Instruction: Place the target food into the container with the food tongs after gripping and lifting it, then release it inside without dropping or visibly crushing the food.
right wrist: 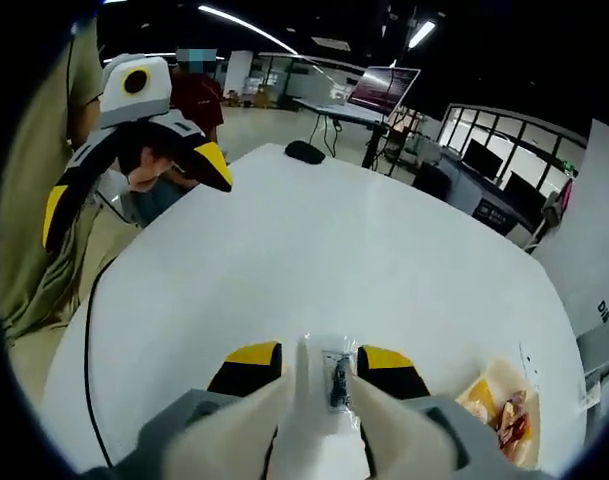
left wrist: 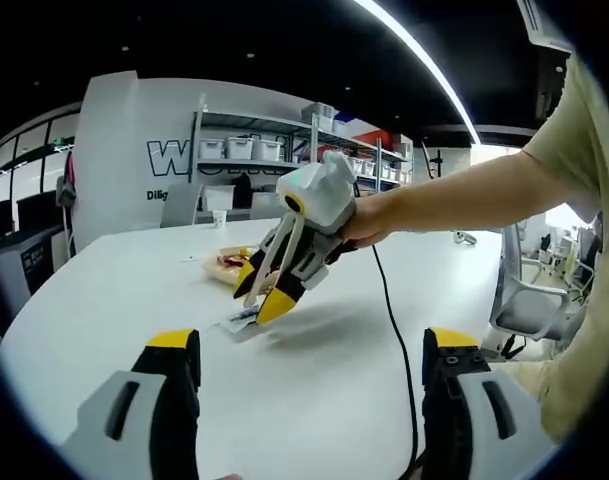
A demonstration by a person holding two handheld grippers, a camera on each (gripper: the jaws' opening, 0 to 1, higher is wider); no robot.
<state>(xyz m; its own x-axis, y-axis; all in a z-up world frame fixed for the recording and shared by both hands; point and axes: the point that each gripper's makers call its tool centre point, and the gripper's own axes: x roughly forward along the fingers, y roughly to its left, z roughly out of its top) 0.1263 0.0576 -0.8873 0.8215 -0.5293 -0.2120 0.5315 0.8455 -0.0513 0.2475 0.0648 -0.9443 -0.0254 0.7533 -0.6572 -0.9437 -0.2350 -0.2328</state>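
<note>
My right gripper is shut on a pair of white food tongs. A small clear packet with something dark inside lies on the table at the tongs' tips. In the left gripper view the right gripper comes in from the right in a person's hand, tilted down over that packet. Reddish food pieces on a yellowish clear wrapper lie just behind it, and show at the lower right in the right gripper view. My left gripper stands open, holding nothing, and hangs at the table's far side.
A large white round table carries everything. A black cable runs across it from the right gripper. Shelves with bins and chairs stand behind the table. A dark object lies at the far edge, and a person stands beyond.
</note>
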